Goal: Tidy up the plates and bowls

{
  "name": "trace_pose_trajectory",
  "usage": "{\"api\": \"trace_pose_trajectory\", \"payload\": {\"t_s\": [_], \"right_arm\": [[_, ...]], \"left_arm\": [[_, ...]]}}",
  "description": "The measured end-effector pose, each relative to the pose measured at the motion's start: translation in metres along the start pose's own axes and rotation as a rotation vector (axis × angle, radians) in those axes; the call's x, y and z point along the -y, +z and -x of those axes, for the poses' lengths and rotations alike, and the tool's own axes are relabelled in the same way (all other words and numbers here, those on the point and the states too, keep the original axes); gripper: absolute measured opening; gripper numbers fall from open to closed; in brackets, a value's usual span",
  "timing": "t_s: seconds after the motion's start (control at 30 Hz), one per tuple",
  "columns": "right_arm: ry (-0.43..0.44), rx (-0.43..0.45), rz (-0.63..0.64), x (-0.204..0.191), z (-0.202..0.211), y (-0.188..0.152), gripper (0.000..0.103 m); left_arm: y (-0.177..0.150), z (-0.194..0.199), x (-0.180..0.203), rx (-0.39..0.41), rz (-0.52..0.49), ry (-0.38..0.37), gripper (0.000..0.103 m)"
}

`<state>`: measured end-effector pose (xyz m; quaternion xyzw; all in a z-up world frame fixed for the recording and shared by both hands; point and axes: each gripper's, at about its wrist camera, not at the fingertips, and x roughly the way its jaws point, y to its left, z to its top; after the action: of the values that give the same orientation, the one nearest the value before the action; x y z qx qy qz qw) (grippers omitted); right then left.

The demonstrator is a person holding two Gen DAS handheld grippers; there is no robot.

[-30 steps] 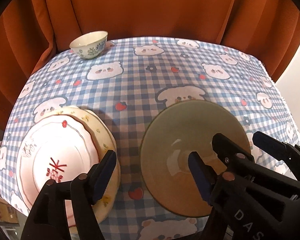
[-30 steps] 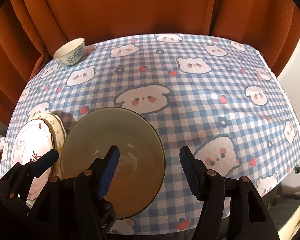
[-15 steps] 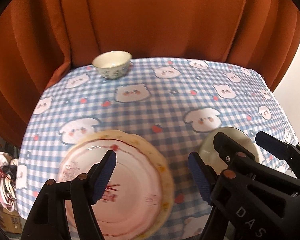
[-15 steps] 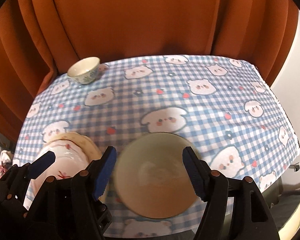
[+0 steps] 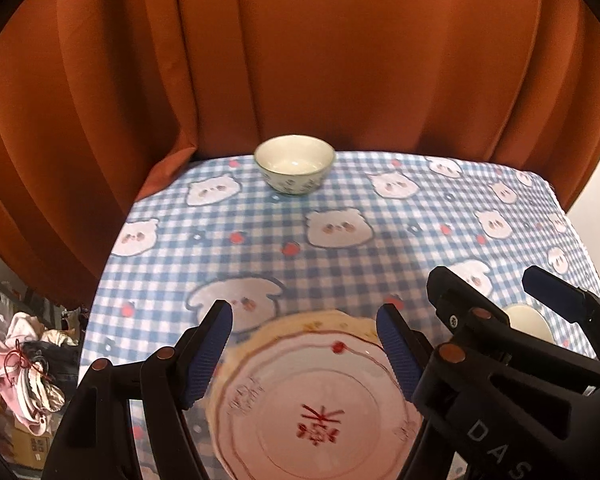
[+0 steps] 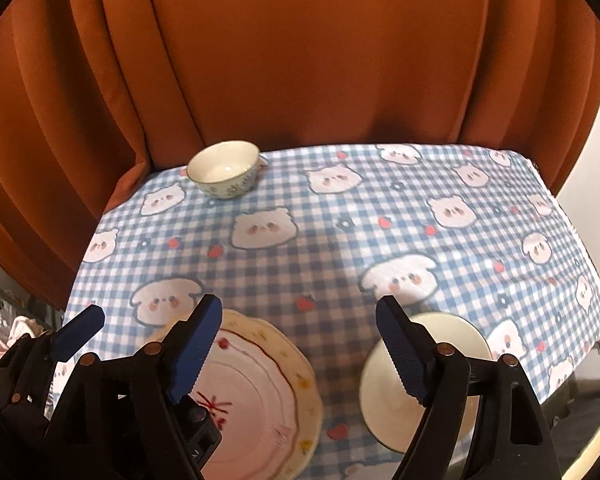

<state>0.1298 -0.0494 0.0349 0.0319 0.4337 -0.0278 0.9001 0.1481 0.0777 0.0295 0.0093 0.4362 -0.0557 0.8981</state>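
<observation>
both the left gripper [image 5: 304, 344] and right gripper [image 6: 298, 346] are hanging spread and empty, evidently lining up on the stacked plates [image 5: 312, 400] and green bowl [image 6: 452, 344].

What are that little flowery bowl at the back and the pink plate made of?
The small bowl looks like glazed ceramic: smooth cream inside with a soft sheen, painted blue sprigs outside. The pink plate also looks like glossy ceramic, with a red painted motif and light glinting off its rim; melamine can't be ruled out.

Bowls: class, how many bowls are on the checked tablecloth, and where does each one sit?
2. A small floral bowl stands at the far left edge by the curtain. A larger plain bowl sits near the front right, partly hidden behind the right gripper.
</observation>
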Motion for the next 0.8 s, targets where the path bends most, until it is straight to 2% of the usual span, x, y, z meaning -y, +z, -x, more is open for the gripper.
{"api": "trace_pose_trajectory", "payload": {"t_s": [0.4,0.6,0.8], "right_arm": [[0.062,0.003,0.080,-0.019,-0.043,0.057,0.083],[0.084,0.004,0.113,-0.015,-0.074,0.097,0.083],[0.130,-0.014,0.140,-0.010,-0.118,0.131,0.083]], "left_arm": [[0.058,-0.036,-0.015,0.006,0.061,0.071,0.076],[0.095,-0.069,-0.008,0.009,0.106,0.106,0.076],[0.120,-0.105,-0.003,0.000,0.156,0.152,0.072]]}}
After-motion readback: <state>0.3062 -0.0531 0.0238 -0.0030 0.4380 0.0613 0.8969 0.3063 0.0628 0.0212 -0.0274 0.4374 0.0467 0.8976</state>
